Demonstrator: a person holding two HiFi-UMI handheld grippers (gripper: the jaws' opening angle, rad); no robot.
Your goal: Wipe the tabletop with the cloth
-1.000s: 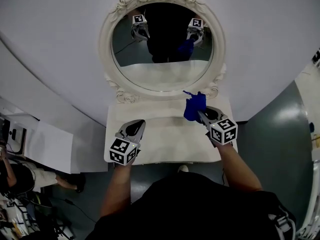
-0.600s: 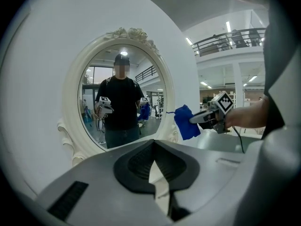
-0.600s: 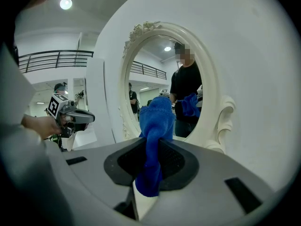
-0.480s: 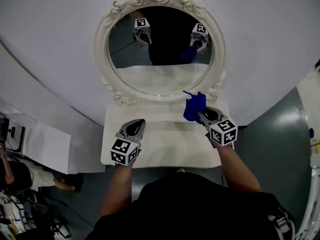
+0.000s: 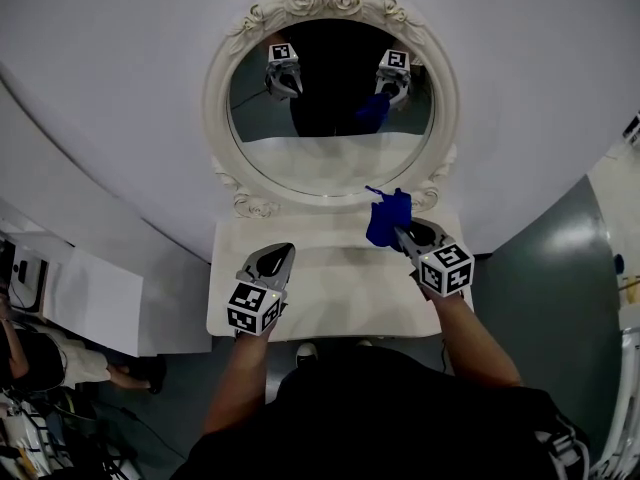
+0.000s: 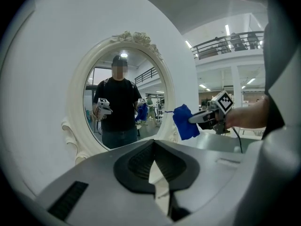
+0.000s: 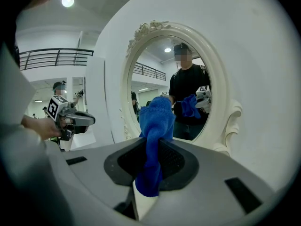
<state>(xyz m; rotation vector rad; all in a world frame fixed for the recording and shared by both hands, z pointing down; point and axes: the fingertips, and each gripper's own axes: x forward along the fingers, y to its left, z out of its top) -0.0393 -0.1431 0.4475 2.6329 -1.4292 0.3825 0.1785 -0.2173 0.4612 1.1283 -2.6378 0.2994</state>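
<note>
A blue cloth (image 5: 388, 216) hangs bunched from my right gripper (image 5: 402, 232), which is shut on it above the right rear of the white tabletop (image 5: 340, 283). In the right gripper view the cloth (image 7: 155, 135) stands up between the jaws and droops down in front. My left gripper (image 5: 282, 254) hovers over the left part of the tabletop, jaws shut with nothing held. The left gripper view shows the right gripper (image 6: 193, 120) holding the cloth (image 6: 185, 122) off to the right.
An oval mirror with an ornate white frame (image 5: 330, 100) stands at the back of the table against a curved white wall, reflecting the person and both grippers. Grey floor lies on either side. A white cabinet (image 5: 95, 293) sits lower left.
Both grippers stay nearly where they were; the head view has shifted slightly, so the mirror and table sit a little differently in frame. The cloth remains held.
</note>
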